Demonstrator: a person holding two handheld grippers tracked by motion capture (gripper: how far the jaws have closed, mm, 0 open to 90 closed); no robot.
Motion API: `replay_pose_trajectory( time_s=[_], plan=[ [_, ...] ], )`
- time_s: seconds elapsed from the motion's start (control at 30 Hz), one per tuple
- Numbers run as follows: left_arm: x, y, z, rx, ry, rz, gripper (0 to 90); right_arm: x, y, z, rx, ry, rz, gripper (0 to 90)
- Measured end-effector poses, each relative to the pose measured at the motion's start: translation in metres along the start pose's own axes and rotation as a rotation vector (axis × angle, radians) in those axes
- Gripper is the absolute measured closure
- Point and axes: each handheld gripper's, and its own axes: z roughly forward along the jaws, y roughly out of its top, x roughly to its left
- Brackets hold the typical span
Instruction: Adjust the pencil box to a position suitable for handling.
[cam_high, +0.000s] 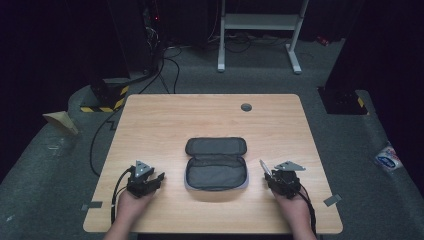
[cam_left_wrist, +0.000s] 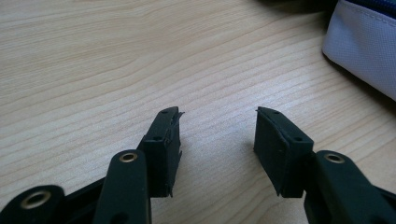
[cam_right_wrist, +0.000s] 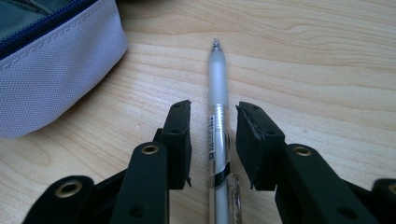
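Observation:
A grey fabric pencil case lies unzipped and open in the middle of the wooden table; its pale outer wall shows in the left gripper view and the right gripper view. My right gripper rests on the table just right of the case. A frosted white pen lies on the wood between its jaws, with a small gap on each side, tip pointing away. The pen also shows in the high view. My left gripper sits left of the case, open over bare wood.
A grey round cap sits in the table's far edge. Tape marks lie at the near corners. Beyond the table stand a white frame, floor cables and a yellow-black striped base.

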Motion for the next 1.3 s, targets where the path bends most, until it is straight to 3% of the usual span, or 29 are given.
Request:
replay_pose_trajectory(
  time_s=[0.7,1.3],
  plan=[
    [-0.0001,-0.0001,0.0,0.0,0.0,-0.001,50.6,0.0036,-0.0027,0.0,0.006,-0.03,-0.028,77.3],
    [-0.0001,0.0,0.0,0.001,-0.001,-0.001,50.6,0.0046,-0.0034,0.0004,-0.004,-0.032,-0.043,78.4]
  ],
)
